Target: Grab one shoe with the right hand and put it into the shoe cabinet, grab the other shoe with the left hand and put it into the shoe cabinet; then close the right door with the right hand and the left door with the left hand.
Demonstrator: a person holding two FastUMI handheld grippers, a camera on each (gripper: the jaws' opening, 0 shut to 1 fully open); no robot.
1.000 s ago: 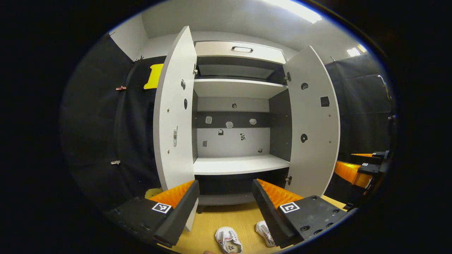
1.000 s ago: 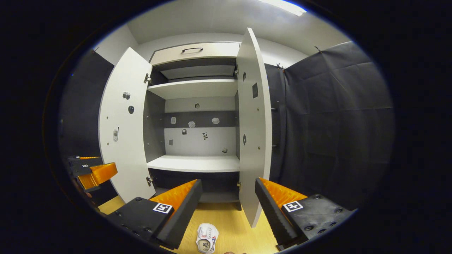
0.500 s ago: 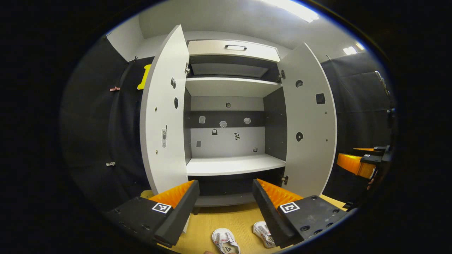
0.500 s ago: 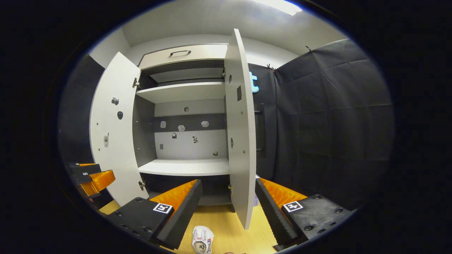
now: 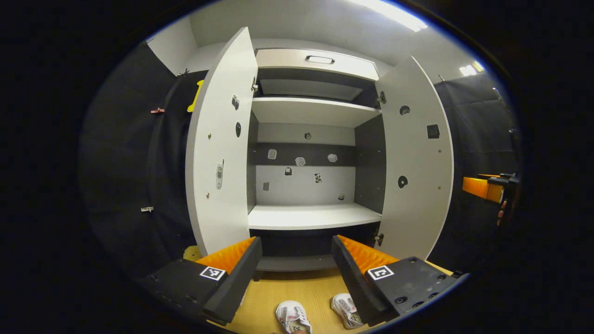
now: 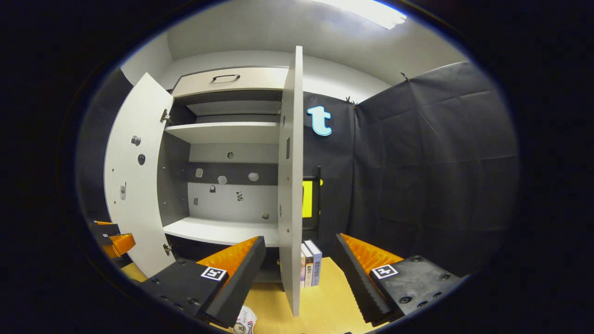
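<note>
Tools left [image 5: 297, 273] and right [image 6: 300, 273] gape empty, levelled toward the cabinet [image 5: 311, 218] above shoes [image 5: 292, 317].

— Straight ahead in the left gripper view? 
— Shoe cabinet [image 5: 311, 139], left door [image 5: 220, 153] and right door [image 5: 415, 162] swung outward to either side, lower shelf [image 5: 311, 215] between them, upper shelf [image 5: 313, 111] above, drawer [image 5: 318, 62] on top. 
— On the floor [image 5: 297, 290]? 
— Two shoes in front of the cabinet, side by side: left shoe [image 5: 290, 316], right shoe [image 5: 345, 310]. 
— And in the right gripper view? 
— Right door edge-on, books [image 6: 312, 263] standing just behind it, beside the cabinet.
</note>
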